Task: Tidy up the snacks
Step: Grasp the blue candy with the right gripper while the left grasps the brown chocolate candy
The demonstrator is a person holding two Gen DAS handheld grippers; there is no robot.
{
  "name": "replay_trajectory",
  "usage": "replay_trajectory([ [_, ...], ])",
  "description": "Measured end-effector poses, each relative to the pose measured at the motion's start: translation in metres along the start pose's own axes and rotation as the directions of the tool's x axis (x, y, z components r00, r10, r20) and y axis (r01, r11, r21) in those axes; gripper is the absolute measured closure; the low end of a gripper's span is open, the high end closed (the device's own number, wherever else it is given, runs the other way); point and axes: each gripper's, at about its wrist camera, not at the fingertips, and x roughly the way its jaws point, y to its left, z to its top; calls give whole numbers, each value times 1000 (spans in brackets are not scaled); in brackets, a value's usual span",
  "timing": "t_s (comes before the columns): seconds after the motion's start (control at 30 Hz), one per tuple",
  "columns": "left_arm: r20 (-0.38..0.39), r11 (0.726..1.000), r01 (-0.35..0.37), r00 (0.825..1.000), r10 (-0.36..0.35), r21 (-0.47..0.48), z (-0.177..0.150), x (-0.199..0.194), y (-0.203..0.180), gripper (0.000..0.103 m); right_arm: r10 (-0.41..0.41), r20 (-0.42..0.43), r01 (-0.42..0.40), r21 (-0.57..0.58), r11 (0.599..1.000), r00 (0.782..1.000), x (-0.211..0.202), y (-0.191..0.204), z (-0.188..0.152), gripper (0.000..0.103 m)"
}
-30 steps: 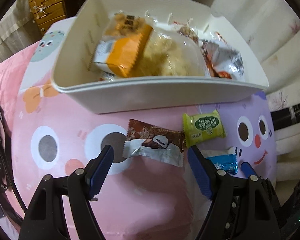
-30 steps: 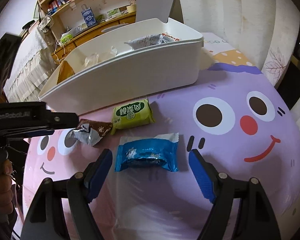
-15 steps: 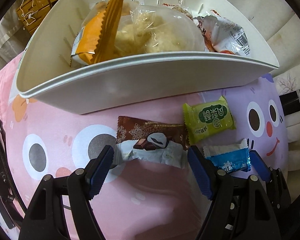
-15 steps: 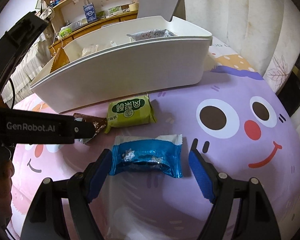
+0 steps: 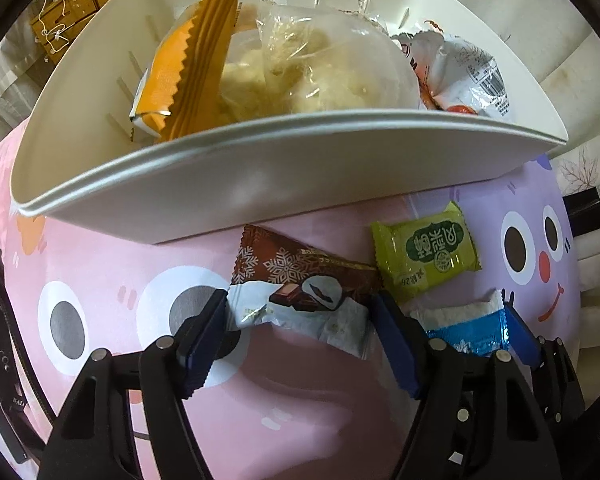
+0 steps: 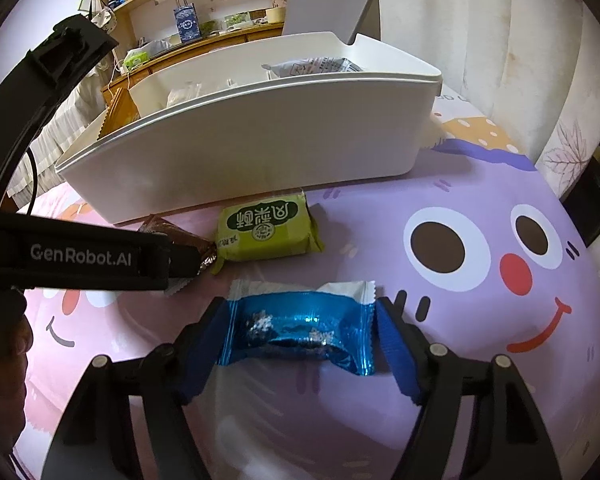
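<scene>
both grippers are closing, the left gripper [image 5: 298, 316] around the brown snack [image 5: 300, 292] and the right gripper [image 6: 300, 332] around the blue snack [image 6: 300, 332], neither firmly clamped yet, so the slick crinkly wrappers could buckle and slip free.

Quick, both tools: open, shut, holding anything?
Left tool: closing around the brown snack, pads at its ends, not gripped yet.
Right tool: closing around the blue snack, pads at its ends, not gripped yet.

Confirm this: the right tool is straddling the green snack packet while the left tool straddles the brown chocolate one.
Wrong packet. The right wrist view shows the right tool closing around the blue snack packet; the green snack packet lies beyond it, near the white bin. The left tool does straddle the brown chocolate packet.
</scene>
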Motion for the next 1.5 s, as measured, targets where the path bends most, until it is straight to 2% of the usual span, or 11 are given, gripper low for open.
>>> replay_trajectory([
  [0.17, 21, 1000, 1, 1000, -1, -3, 1, 0, -1, 40, -6, 3, 6, -14, 1000, 1000, 0, 1, 1, 39],
  [0.4, 38, 999, 23, 999, -22, -24, -1, -7, 11, 47, 11, 0, -11, -9, 1000, 1000, 0, -3, 3, 41],
  [0.77, 60, 999, 19, 998, -17, -39, -15, -18, 13, 54, 21, 6, -21, -12, 1000, 1000, -5, -5, 3, 45],
  [0.9, 71, 999, 27, 997, -23, -48, -17, -21, 16, 57, 19, 12, -19, -23, 1000, 1000, -8, -4, 1, 50],
  [1.1, 106, 997, 47, 994, -40, -65, -22, -29, 19, 68, 19, 27, -18, -41, 999, 999, -15, -2, -2, 57],
  [1.13, 113, 996, 54, 992, -46, -67, -23, -31, 20, 79, 19, 31, -17, -42, 999, 999, -17, -2, -2, 60],
  [1.5, 167, 990, 109, 982, -94, -86, -32, -51, 32, 88, 33, 66, -29, -56, 998, 997, -32, 3, -1, 78],
])
